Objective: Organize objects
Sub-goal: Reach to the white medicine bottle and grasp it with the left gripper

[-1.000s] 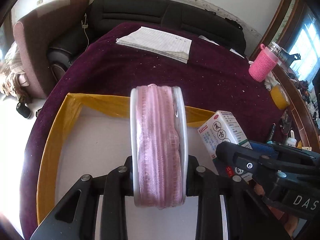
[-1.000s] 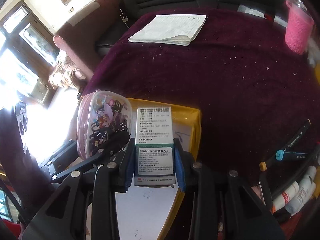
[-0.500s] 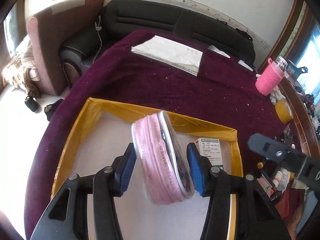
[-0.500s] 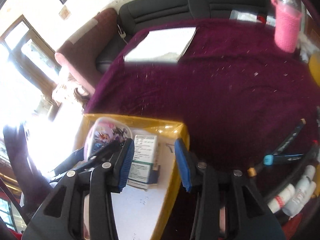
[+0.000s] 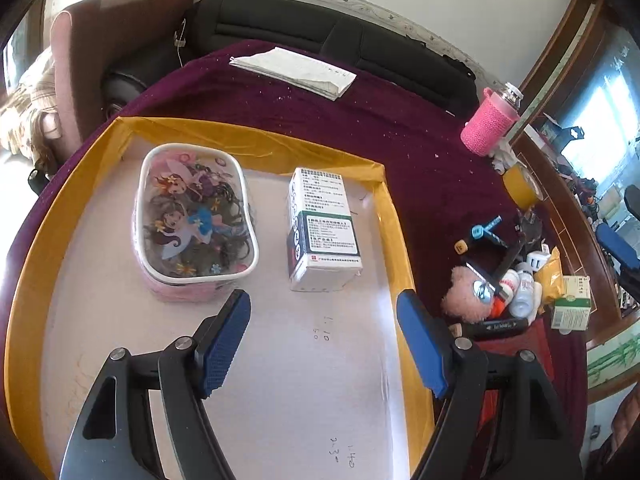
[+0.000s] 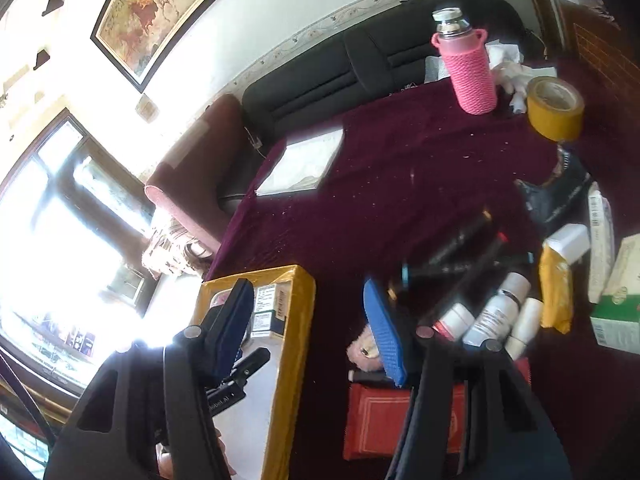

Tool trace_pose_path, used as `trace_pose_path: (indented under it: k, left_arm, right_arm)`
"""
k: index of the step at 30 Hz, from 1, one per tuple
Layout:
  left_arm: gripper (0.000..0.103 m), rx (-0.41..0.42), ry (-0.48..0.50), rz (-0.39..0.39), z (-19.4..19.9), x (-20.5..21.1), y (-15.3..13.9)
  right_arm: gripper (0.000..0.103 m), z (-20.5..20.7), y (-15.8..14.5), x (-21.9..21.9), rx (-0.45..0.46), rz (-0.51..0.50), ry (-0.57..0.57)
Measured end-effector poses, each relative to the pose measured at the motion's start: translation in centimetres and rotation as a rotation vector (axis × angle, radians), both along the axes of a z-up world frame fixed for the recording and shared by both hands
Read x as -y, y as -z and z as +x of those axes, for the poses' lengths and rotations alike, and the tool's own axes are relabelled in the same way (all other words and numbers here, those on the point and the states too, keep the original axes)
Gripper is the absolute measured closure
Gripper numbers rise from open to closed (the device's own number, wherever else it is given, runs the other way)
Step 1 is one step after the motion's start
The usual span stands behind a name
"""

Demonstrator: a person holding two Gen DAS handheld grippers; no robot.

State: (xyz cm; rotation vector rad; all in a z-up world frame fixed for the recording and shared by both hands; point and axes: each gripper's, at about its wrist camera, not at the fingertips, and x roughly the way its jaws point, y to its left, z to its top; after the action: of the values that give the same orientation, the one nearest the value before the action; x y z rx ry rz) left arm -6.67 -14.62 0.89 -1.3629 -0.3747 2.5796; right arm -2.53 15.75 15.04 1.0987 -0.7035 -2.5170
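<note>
A yellow-edged box [image 5: 256, 142] lies on the purple table. Inside it rest a pink cartoon pouch [image 5: 194, 220] at the left and a white medicine box [image 5: 323, 232] at the right. My left gripper [image 5: 324, 336] is open and empty, above the box floor just behind both items. My right gripper [image 6: 308, 328] is open and empty, above the table between the yellow box [image 6: 296, 312] and a pile of bottles [image 6: 492, 316] and pens [image 6: 460, 240]. The medicine box [image 6: 268, 308] shows partly behind my right gripper's left finger.
A pile at the right holds a pink fluffy item [image 5: 464, 298], bottles, markers [image 5: 486, 228], a red book [image 6: 384, 420] and small cartons [image 5: 570, 302]. A pink bottle [image 6: 468, 68], a yellow tape roll [image 6: 554, 108] and a notebook [image 5: 292, 68] stand farther back. A sofa lies beyond.
Both grippers opened and let go: the pouch and the medicine box now lie in the box. Both grippers pulled back; the right one swung to the right over the pile.
</note>
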Motion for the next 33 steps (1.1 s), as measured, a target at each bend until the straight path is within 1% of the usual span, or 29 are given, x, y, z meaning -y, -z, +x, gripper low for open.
trace_pose_path:
  k: [2,3,5,6,8,10,12,15,19,23,26,28,29,31,33]
  left_arm:
    - [0.033,0.024,0.014,0.015,0.8,0.0,0.4]
    - [0.033,0.035,0.021,0.036,1.1,0.1,0.6]
    - [0.033,0.025,0.026,0.077,1.5,0.7,0.1]
    - [0.033,-0.002,0.016,0.058,1.7,0.9,-0.6]
    - [0.033,-0.077,0.014,-0.026,2.3,0.4,-3.0]
    - [0.033,-0.127,0.034,-0.048,2.9,-0.6,-5.1]
    - [0.029,-0.150,0.070,-0.061,3.0,-2.7,-7.1]
    - [0.028,-0.153,0.130,-0.093,2.3,-6.6,-8.2]
    - [0.028,-0.102,0.201,-0.084,0.4,-11.2,-7.6]
    - [0.028,-0.061,0.302,-0.092,-1.2,-16.3,-6.6]
    - [0.028,-0.014,0.360,-0.106,-2.5,-20.3,-5.1]
    - [0.028,0.020,0.380,-0.097,-3.2,-21.8,-4.1]
    - [0.028,0.036,0.385,-0.108,-3.6,-22.7,-3.4]
    - [0.028,0.033,0.398,-0.155,-4.0,-24.6,-2.4]
    - [0.029,0.006,0.423,-0.236,-4.2,-26.2,-1.5]
  right_arm:
    - [0.047,1.8,0.1,-1.4,-0.002,-0.001,0.005]
    - [0.047,2.7,0.3,-2.1,-0.003,0.001,0.006]
    - [0.047,4.7,0.7,-3.9,-0.008,0.018,0.020]
    - [0.047,5.5,1.0,-4.8,-0.009,0.033,0.035]
    - [0.046,7.1,1.7,-6.9,-0.009,0.057,0.075]
    - [0.045,8.6,2.5,-9.3,0.000,0.076,0.122]
    - [0.044,9.8,3.5,-11.1,0.007,0.072,0.155]
    - [0.045,11.2,5.4,-13.5,0.025,0.037,0.189]
    - [0.045,12.5,6.8,-16.1,0.041,-0.005,0.224]
    - [0.045,13.3,7.6,-18.8,0.046,-0.019,0.265]
    - [0.045,13.4,8.2,-20.5,0.043,-0.029,0.292]
    - [0.045,13.3,8.8,-21.5,0.039,-0.055,0.300]
    - [0.045,13.2,9.1,-21.9,0.037,-0.069,0.302]
    - [0.045,12.9,9.6,-22.5,0.035,-0.089,0.302]
    - [0.045,12.4,10.0,-22.6,0.038,-0.096,0.296]
